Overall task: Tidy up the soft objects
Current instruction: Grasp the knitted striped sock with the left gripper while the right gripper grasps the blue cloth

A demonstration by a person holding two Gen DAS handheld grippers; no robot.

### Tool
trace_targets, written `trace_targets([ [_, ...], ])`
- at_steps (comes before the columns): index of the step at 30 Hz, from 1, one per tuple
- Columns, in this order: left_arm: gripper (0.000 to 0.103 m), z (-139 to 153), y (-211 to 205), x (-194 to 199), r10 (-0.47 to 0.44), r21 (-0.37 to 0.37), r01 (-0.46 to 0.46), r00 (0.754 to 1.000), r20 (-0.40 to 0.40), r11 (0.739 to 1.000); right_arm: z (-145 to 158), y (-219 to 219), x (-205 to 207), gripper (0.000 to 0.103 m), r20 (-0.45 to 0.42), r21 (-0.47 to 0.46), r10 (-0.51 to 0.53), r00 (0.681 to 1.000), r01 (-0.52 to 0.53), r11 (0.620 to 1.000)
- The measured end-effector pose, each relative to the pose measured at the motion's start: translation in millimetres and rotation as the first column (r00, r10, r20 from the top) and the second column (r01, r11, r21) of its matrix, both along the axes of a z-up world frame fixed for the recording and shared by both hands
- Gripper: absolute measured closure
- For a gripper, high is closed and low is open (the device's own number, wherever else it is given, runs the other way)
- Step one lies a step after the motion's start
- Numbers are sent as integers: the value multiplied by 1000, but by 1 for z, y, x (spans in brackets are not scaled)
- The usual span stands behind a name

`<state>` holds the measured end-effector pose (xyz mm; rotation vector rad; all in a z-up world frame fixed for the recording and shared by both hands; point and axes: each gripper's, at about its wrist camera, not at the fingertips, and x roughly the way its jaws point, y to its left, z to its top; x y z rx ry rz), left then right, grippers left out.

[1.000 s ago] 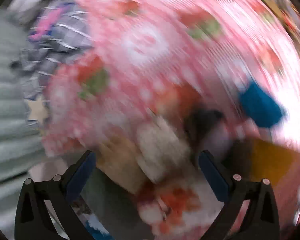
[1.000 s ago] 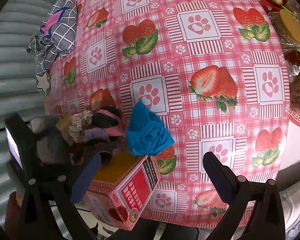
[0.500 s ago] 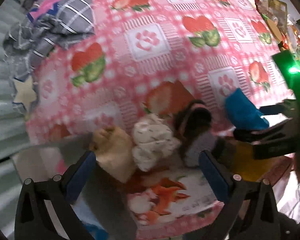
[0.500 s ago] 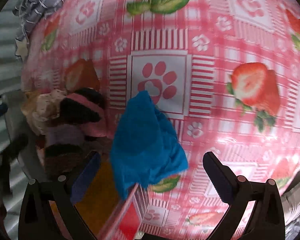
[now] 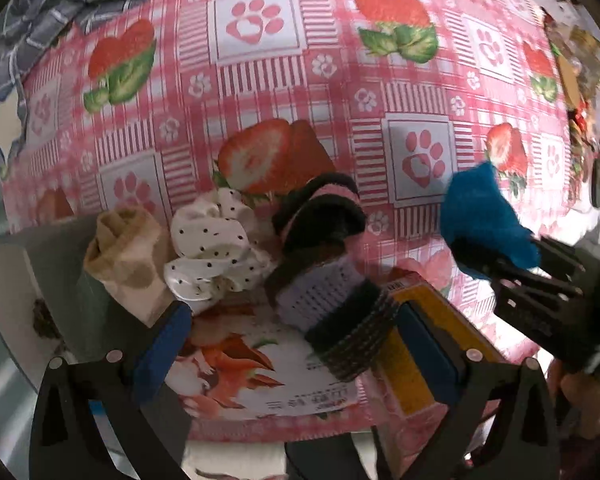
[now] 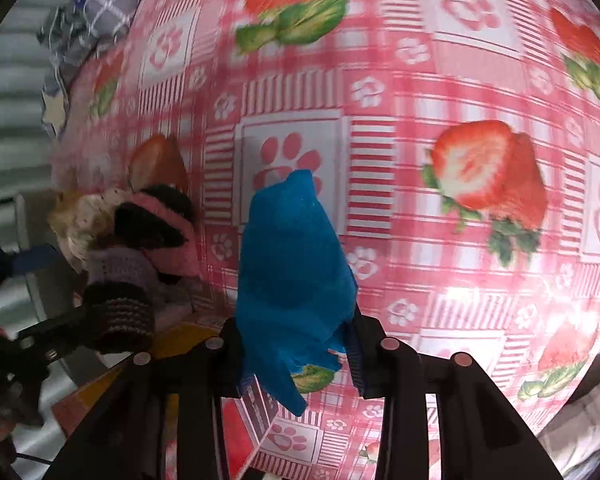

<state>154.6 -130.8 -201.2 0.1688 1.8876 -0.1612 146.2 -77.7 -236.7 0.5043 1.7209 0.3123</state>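
Observation:
A blue cloth [image 6: 296, 264] stands up from the edge of a red and yellow box [image 6: 256, 396]. My right gripper [image 6: 300, 360] is shut on the blue cloth; this also shows in the left wrist view [image 5: 480, 220]. My left gripper [image 5: 292, 344] is open above a box lid printed with a fox [image 5: 236, 364]. On that lid lie a beige sock [image 5: 128, 252], a white dotted scrunchie [image 5: 216, 248], a black and pink knit piece [image 5: 320, 216] and a lilac and dark striped knit piece [image 5: 332, 304].
The table wears a pink checked cloth with strawberries and paw prints [image 5: 284, 80]. A grey checked garment with a star [image 5: 32, 12] lies at the far left corner. Jars and packets [image 5: 580, 64] stand at the far right.
My right gripper moved in on the blue cloth and shut on it. My left gripper dropped closer to the socks on the lid and stayed open.

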Motion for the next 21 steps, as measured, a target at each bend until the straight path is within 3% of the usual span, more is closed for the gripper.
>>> trace_targets([
  [4, 4, -15, -6, 1, 45, 10, -45, 998, -51, 999, 5, -12, -10, 65, 2, 32, -43, 999, 43, 999],
  [13, 10, -47, -25, -11, 7, 44, -1, 989, -146, 999, 20, -23, -14, 65, 24, 77, -75, 997, 73, 994],
  [17, 29, -59, -24, -16, 59, 20, -56, 979, -196, 998, 27, -29, -22, 65, 32, 81, -86, 996, 83, 993],
  [21, 41, -50, -21, -21, 71, 3, -72, 986, -147, 997, 32, -33, -25, 65, 39, 81, -98, 994, 95, 992],
])
